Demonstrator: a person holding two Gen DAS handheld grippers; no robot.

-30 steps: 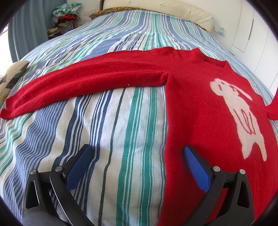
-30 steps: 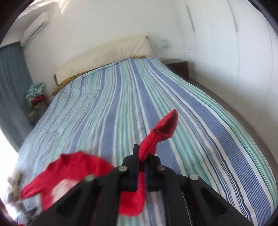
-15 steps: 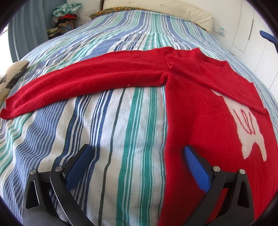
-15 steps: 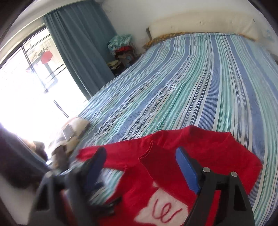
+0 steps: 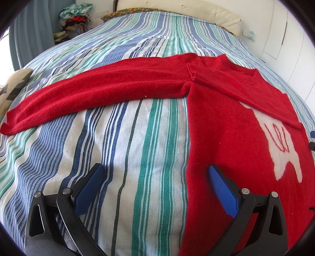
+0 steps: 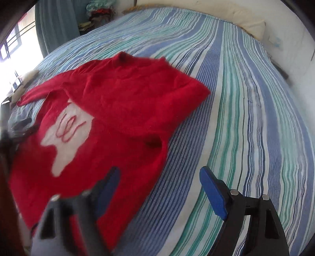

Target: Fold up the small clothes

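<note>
Lying flat on the blue, green and white striped bedspread [image 5: 122, 149], the red knitted jumper with a white animal figure on its chest [image 5: 226, 126] spreads out ahead of both claws. The left gripper [image 5: 155, 183] hangs with its blue-padded jaws wide apart and nothing between them; its right finger [image 5: 222, 187] is over the jumper's side edge, while its left finger [image 5: 88, 187] is over bare bedspread. Ahead of this claw and off to its left, one long red sleeve [image 5: 94, 96] stretches straight out across the stripes. Ahead and to its right, the other sleeve [image 5: 242, 86] is folded in across the chest, covering the upper part of the white figure [image 5: 283, 149].

The right gripper [image 6: 159, 189] is also spread wide and empty. Its left finger [image 6: 108, 187], blurred, is over the jumper's lower edge; its right finger [image 6: 212, 195] is over the bedspread. The jumper lies ahead and to this claw's left, the folded sleeve making a thick fold at the shoulder. Far ahead of both claws a cream headboard [image 5: 196, 9] closes the bed, and a heap of clothes [image 5: 75, 17] sits beside a grey-blue curtain [image 6: 57, 25].
</note>
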